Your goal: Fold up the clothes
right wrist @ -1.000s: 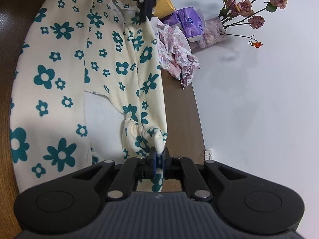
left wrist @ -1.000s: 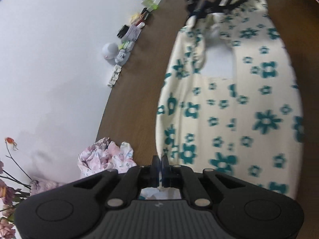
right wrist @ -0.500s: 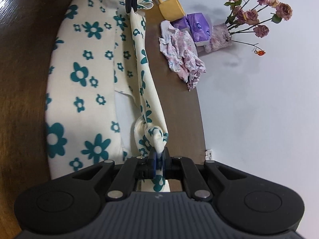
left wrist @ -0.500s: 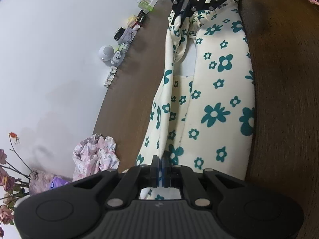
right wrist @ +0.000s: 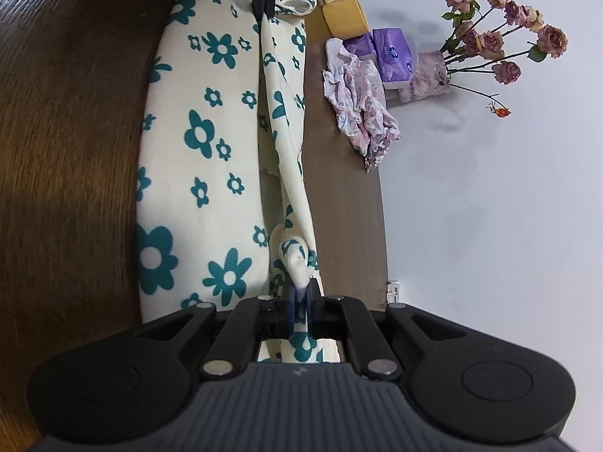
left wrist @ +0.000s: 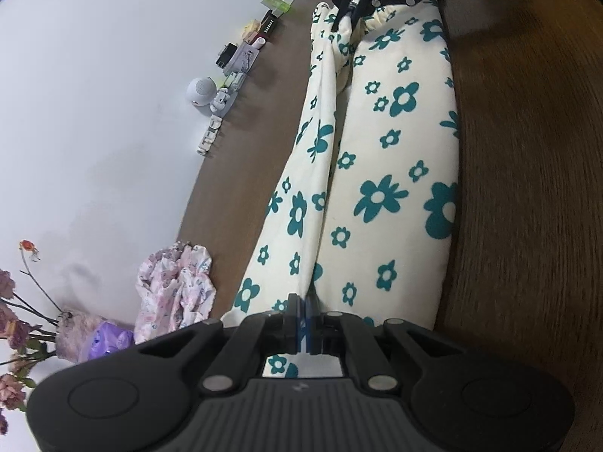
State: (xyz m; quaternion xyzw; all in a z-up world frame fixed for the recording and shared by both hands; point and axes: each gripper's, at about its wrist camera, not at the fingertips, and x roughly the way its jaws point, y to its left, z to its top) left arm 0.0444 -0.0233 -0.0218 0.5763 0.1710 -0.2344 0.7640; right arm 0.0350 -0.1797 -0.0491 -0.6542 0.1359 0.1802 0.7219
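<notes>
The left claw is closed tight on one end of the cream cloth garment with teal flower print, and the right claw is closed on a bunched corner at the other end. I think both pinch the same long edge so that this edge can be carried over the rest of the cloth as one straight fold; the strip between the two claws is lifted and stretched like a ridge, while the wide part lies flat on the dark brown wooden table. Seen from the left claw, the garment runs straight ahead to the right claw at the far end. The cloth looks soft and thin, with large and small flowers, and a plain white inside shows near the ridge. Probably it is a dress or shirt, but the shape is not clear. To the outer side of the ridge lies a crumpled pink floral cloth.
</notes>
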